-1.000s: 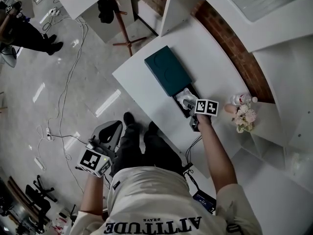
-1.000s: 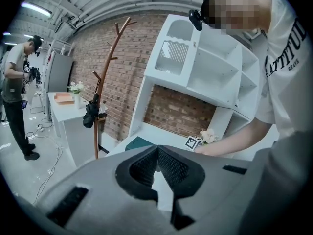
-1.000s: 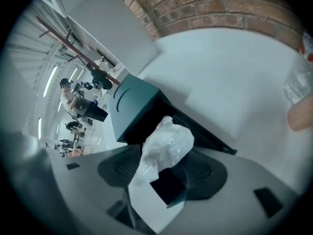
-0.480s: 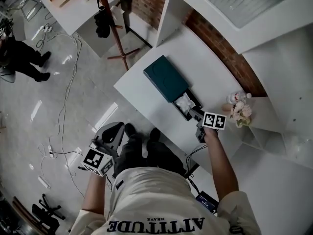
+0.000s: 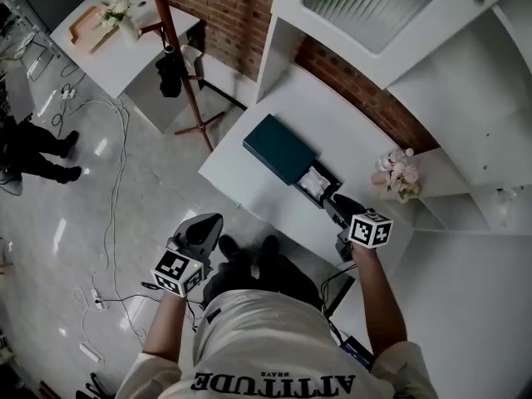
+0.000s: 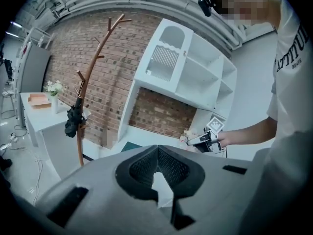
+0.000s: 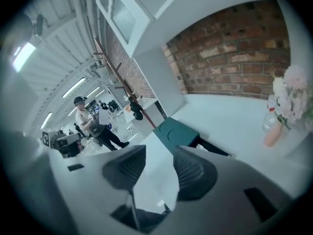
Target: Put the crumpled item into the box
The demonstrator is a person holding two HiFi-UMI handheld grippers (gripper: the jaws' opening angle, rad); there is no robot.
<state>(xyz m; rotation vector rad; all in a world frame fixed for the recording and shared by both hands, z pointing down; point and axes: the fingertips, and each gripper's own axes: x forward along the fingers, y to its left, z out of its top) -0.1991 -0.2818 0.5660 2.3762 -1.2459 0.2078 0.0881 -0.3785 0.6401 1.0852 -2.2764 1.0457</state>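
White desk (image 5: 249, 177): crumpled item (image 5: 313, 181) sits in box (image 5: 278, 146) as wanted; my right gripper (image 5: 332, 201) empty, jaws apart, just narrowing; left gripper (image 5: 208, 223) pinched together.

"ATTITUDE" in dark capitals, upside down, on the person's white shirt (image 5: 274, 339)

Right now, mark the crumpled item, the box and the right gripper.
crumpled item (image 5: 313, 181), head view, its white middle.
box (image 5: 278, 147), head view, middle of its teal top.
right gripper (image 5: 332, 204), head view, between its fingertips.
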